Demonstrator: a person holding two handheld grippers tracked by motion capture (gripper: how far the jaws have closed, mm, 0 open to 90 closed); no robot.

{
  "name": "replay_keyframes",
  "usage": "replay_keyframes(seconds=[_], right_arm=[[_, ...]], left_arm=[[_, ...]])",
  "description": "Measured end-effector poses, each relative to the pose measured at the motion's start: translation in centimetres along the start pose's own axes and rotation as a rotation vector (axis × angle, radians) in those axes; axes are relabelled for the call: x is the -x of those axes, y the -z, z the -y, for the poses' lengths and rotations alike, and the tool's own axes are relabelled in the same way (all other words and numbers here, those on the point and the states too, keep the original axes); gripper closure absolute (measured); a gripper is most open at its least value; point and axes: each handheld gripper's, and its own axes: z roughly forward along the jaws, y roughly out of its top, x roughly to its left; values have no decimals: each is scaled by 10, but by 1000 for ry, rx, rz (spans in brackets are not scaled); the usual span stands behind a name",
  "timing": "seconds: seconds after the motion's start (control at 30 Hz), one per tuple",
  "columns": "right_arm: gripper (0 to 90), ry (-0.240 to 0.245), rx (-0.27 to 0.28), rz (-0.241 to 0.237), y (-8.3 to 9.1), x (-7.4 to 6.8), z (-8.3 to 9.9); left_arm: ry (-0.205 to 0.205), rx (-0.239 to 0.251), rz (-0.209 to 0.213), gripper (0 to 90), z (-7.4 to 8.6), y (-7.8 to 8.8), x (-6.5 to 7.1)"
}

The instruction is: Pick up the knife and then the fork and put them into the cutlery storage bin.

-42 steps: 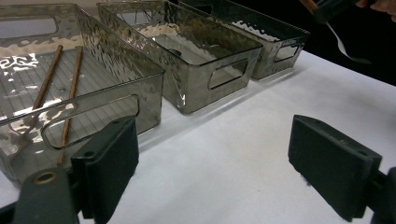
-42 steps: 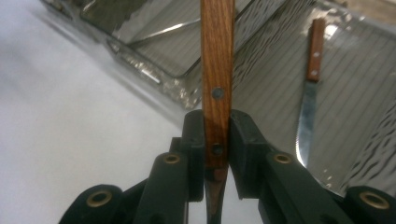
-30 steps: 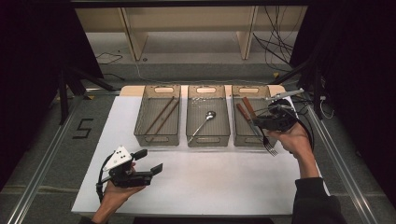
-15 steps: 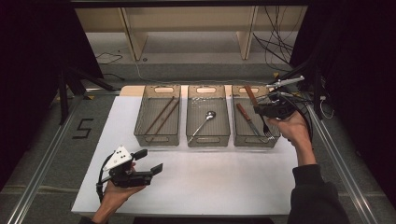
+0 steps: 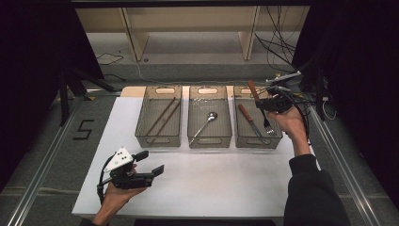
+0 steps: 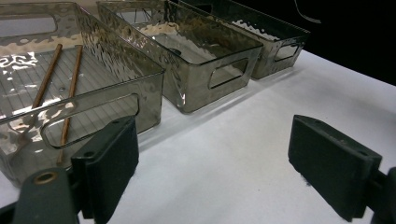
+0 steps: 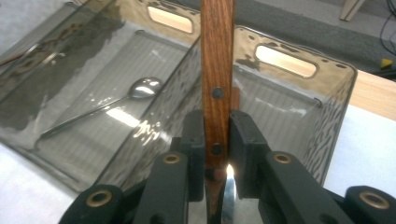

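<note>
The fork (image 5: 263,109), a wood-handled one, sits at the right of the high view, pinched at its handle by the right gripper (image 5: 270,104) above the right-hand bin (image 5: 237,123). Its tines hang low toward the bin's near end and its handle slants up to the far left. In the right gripper view the wooden handle (image 7: 216,84) rises up the middle of the frame, with the two black jaws pressed against it from either side.

Sorting looks well along, as a judgement from how things lie. The chopsticks (image 5: 162,116) rest in the left bin (image 5: 141,123). The spoon (image 5: 204,125) lies in the middle bin (image 5: 194,126). A knife (image 5: 250,124) with a wooden handle already lies in the right-hand bin. What seems left is to lower the fork in beside the knife and let go.

The left gripper (image 5: 149,162) waits at the lower left of the high view, over the white table (image 5: 211,179), its jaws spread wide with nothing between them. The left gripper view confirms this, with bare tabletop between the pads.

The fork's tines are hard to make out in the right gripper view, where they fall below the frame's lower edge. Whether the tines touch the bin's floor or the knife cannot be told.
</note>
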Motion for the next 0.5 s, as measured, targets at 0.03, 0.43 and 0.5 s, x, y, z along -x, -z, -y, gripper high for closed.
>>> replay_keyframes(seconds=[0.03,0.43,0.5], right_arm=[[778,-4,-1,3,-2,1,0],[777,-42,19,58,-14,14,0],[777,-49,18,64,-16,15,1]], left_arm=[[0,1,0,157,0,0,0],[-1,1,1,157,0,0,0],[-2,1,1,157,0,0,0]])
